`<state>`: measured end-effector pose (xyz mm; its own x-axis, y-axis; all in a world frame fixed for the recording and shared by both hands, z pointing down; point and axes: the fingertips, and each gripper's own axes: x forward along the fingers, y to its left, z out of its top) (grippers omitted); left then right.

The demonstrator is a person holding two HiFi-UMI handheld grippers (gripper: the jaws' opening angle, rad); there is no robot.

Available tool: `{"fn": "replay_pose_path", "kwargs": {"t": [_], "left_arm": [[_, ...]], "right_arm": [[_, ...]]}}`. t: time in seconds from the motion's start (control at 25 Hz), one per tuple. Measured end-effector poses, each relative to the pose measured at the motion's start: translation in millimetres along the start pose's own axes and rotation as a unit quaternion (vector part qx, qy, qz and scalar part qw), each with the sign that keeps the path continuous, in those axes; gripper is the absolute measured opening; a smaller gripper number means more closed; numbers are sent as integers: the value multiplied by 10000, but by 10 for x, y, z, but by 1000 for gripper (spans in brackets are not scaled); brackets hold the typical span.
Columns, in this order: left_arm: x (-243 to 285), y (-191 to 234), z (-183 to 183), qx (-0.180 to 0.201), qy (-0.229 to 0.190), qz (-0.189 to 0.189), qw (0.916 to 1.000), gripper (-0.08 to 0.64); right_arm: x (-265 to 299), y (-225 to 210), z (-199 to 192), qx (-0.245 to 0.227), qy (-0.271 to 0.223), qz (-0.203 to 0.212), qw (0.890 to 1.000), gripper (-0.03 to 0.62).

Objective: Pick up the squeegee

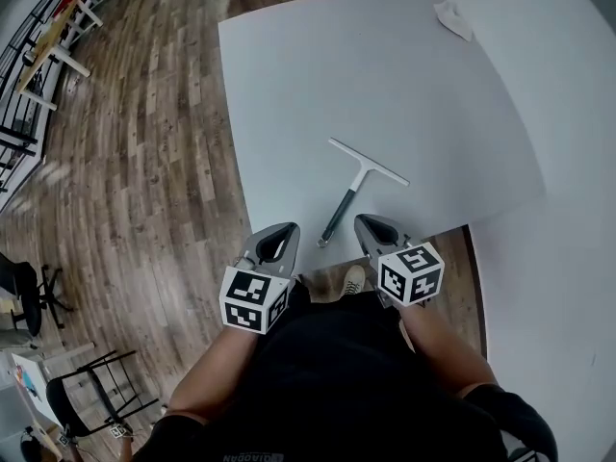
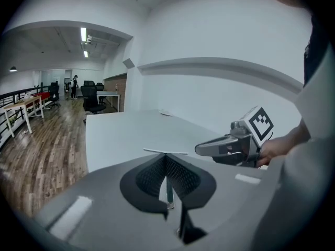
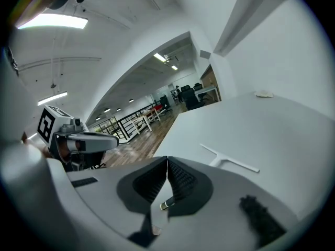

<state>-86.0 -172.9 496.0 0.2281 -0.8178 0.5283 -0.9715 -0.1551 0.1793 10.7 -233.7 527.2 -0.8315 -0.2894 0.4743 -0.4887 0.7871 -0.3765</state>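
Observation:
The squeegee (image 1: 358, 179) lies flat on the white table (image 1: 433, 114), its white blade across the far end and its dark handle pointing back toward the near edge. My left gripper (image 1: 287, 227) hovers just left of the handle's tip, at the table's near edge, jaws shut and empty. On the other side of the handle my right gripper (image 1: 365, 221) is also shut on nothing. In the left gripper view the squeegee (image 2: 166, 152) shows beyond the left gripper (image 2: 166, 158), with the right gripper (image 2: 230, 146) alongside. The right gripper view shows the squeegee (image 3: 230, 161) past the right gripper (image 3: 167, 162).
A crumpled white tissue (image 1: 452, 17) lies at the table's far corner. Wooden floor (image 1: 144, 162) runs along the table's left side, with desks and chairs further off. A white wall borders the table on the right. A shoe (image 1: 353, 279) shows below the table's near edge.

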Motion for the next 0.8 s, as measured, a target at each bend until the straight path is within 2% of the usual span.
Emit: {"fn": "replay_pose_path", "kwargs": {"t": [0.2, 0.44, 0.68, 0.8], "left_arm": [[75, 147, 27, 48, 17, -231, 9997, 6], [212, 317, -76, 58, 161, -459, 9988, 6], [249, 496, -180, 44, 235, -577, 9980, 6], [244, 582, -166, -48, 228, -583, 9980, 7]], "right_arm": [[131, -145, 15, 123, 143, -402, 9990, 6], [371, -491, -139, 616, 326, -814, 9942, 8], [710, -784, -427, 896, 910, -1093, 9858, 109], [840, -956, -491, 1112, 1059, -1314, 9794, 133]]}}
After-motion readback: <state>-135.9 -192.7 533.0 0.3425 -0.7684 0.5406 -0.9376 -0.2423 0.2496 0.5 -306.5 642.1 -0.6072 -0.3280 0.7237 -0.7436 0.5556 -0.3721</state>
